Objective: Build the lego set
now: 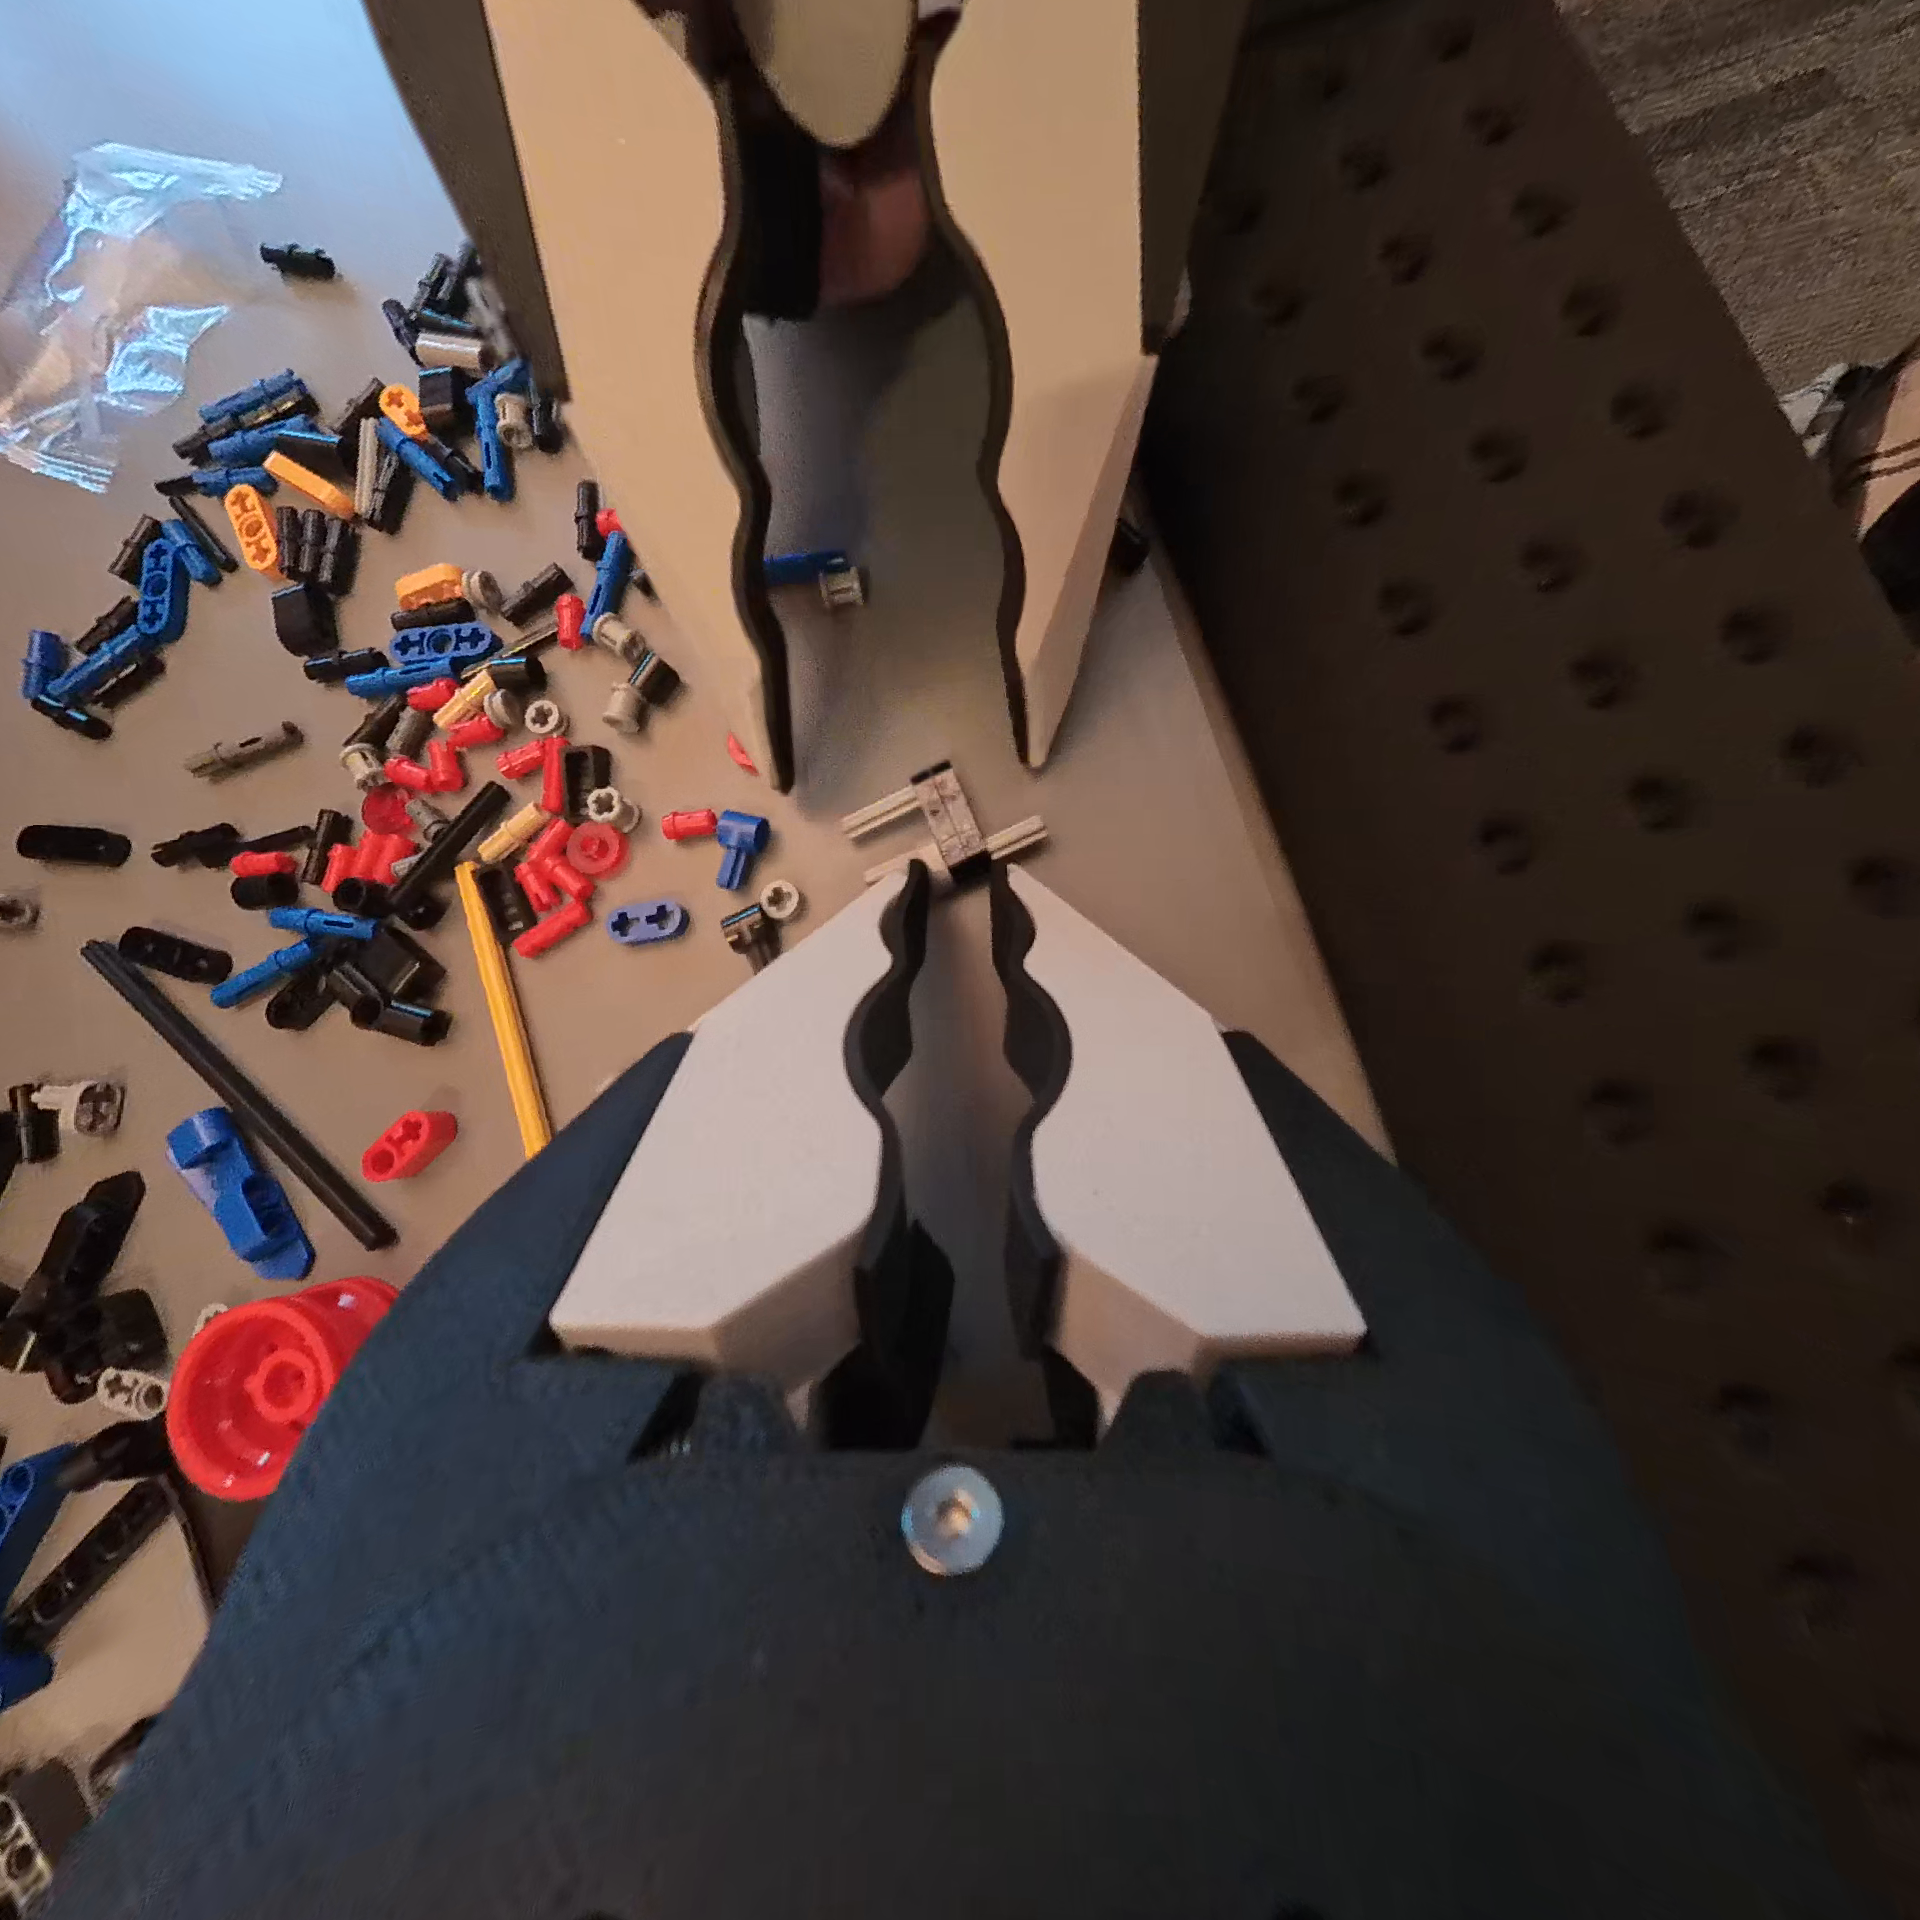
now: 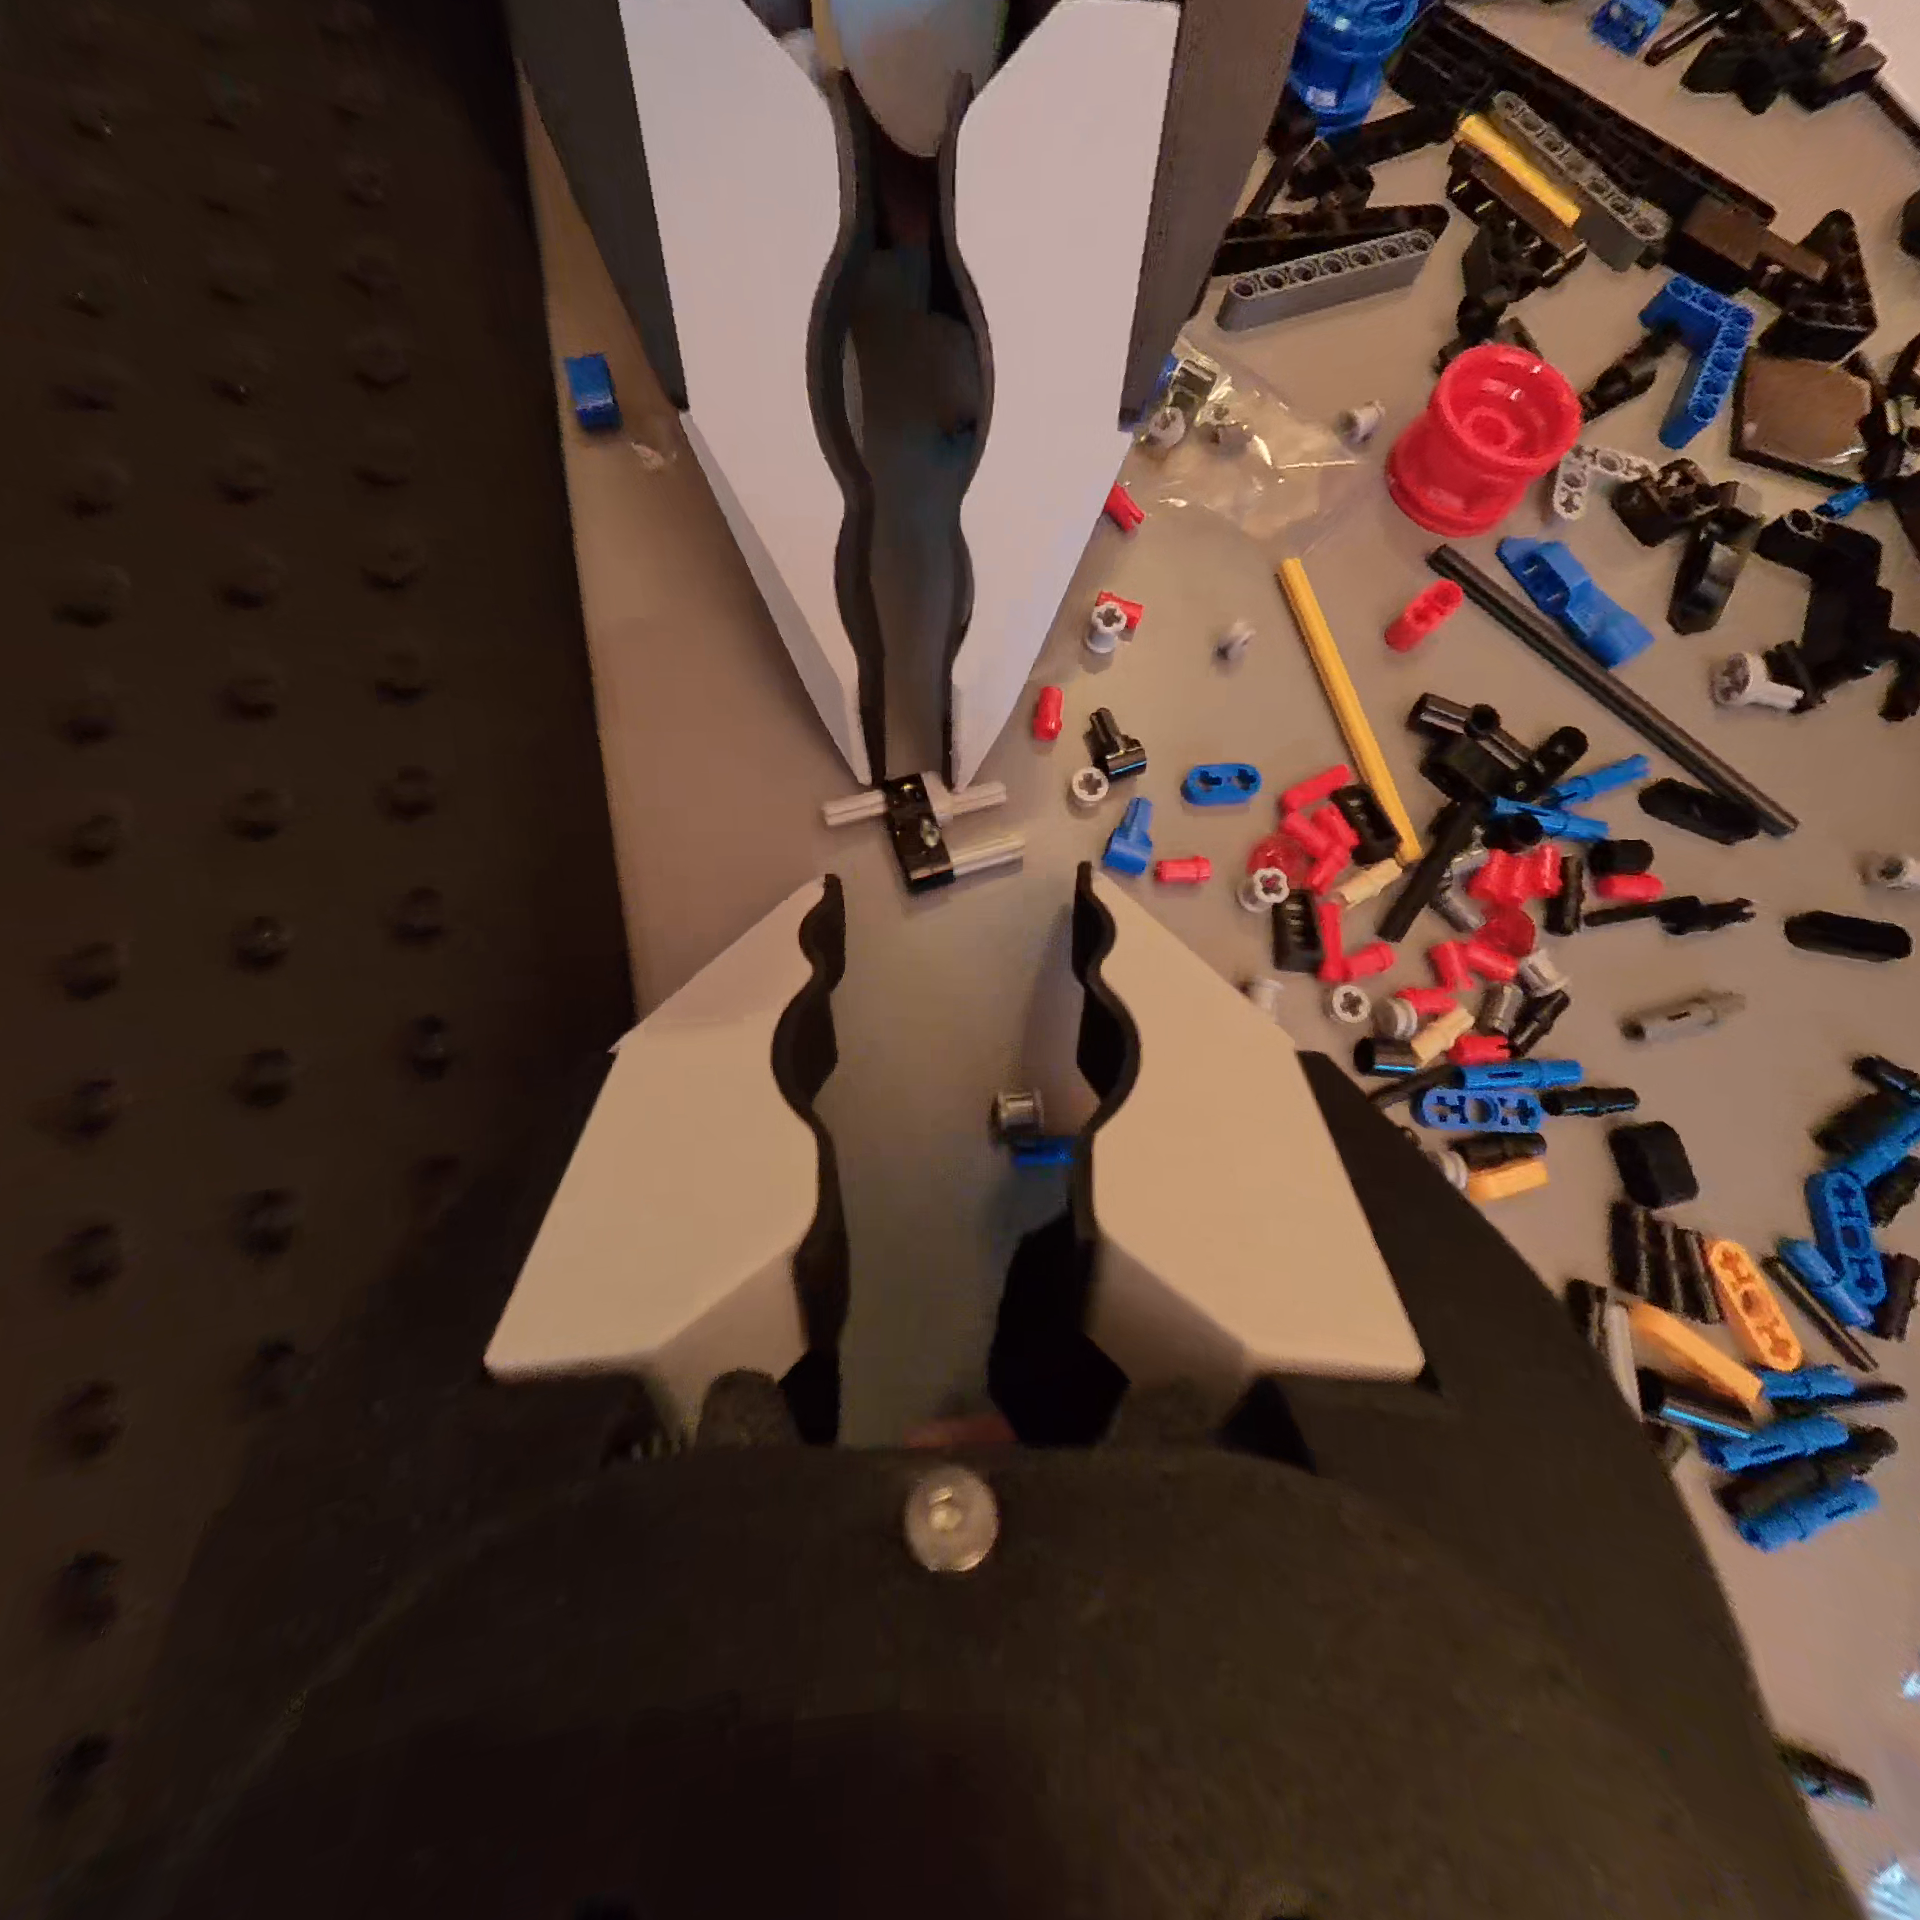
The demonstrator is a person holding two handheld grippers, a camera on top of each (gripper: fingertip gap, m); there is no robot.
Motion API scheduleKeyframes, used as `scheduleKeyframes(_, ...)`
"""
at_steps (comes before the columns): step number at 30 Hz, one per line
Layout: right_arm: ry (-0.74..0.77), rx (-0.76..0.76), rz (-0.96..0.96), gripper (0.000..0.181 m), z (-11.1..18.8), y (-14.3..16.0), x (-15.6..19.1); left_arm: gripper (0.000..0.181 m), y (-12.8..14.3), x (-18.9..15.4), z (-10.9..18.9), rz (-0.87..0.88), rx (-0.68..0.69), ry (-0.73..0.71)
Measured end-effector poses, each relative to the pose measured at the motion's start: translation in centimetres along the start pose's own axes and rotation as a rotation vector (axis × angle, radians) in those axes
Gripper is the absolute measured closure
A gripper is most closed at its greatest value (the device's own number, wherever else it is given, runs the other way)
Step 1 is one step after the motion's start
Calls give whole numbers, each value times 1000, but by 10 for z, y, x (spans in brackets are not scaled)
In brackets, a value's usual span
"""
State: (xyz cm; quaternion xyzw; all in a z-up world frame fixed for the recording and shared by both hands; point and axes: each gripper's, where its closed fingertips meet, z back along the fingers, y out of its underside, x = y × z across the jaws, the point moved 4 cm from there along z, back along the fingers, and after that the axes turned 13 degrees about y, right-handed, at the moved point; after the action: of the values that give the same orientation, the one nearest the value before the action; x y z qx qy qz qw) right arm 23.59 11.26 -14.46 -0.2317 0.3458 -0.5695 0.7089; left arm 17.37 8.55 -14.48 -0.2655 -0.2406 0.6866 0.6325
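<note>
A small assembly (image 1: pixel 951 821), a black connector crossed by two light grey axles, lies on the grey table near the dark studded mat; it also shows in the right wrist view (image 2: pixel 920 826). My left gripper (image 1: pixel 956 873) is shut on the near end of its black connector, and it shows from across in the right wrist view (image 2: pixel 916 777). My right gripper (image 2: pixel 956 883) is open and empty, its tips just short of the assembly, facing the left one (image 1: pixel 906 758). A blue pin with a grey bush (image 2: pixel 1023 1127) lies on the table under the right gripper's fingers.
A dense scatter of red, blue, black and orange pieces (image 1: pixel 416 727) covers the table beside the grippers. A red wheel hub (image 2: pixel 1481 436), a yellow axle (image 2: pixel 1345 696) and a long black axle (image 2: pixel 1610 691) lie there. The dark studded mat (image 1: pixel 1558 727) borders the other side. A plastic bag (image 1: pixel 114 301) lies far off. My left and right fingertips are right by each other.
</note>
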Motion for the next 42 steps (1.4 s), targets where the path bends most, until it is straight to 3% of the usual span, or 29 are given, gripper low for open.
scheduleKeyframes(3,-27,8,27,148,-5,-5,0,171,-2,-2,-2,-9,-5,15)
scheduleKeyframes(5,-77,7,36,168,-7,-7,6,170,-1,-1,-2,-13,0,9)
scheduleKeyframes(7,-79,-9,18,170,-8,-7,7,170,0,0,0,-10,3,5)
scheduleKeyframes(9,-60,-11,22,170,-8,-7,7,170,0,0,0,-14,1,3)
scheduleKeyframes(12,-24,10,-4,140,-8,-6,1,171,0,-1,-1,-22,11,1)
scheduleKeyframes(22,-91,56,5,162,-6,-5,3,180,0,-2,-2,-69,37,-26)
scheduleKeyframes(28,-36,36,-10,170,-5,-4,3,157,-1,2,6,-18,5,-54)
scheduleKeyframes(30,-18,27,-1,181,-5,-4,4,141,-4,7,4,-14,-2,-108)
scheduleKeyframes(34,5,18,-6,181,-7,-5,4,158,-7,6,3,-25,5,-126)
scheduleKeyframes(38,32,19,-14,178,-7,-5,2,158,-8,6,2,-34,-9,-130)
scheduleKeyframes(42,69,15,-39,163,-5,-4,-2,159,-7,6,0,-10,-61,-102)
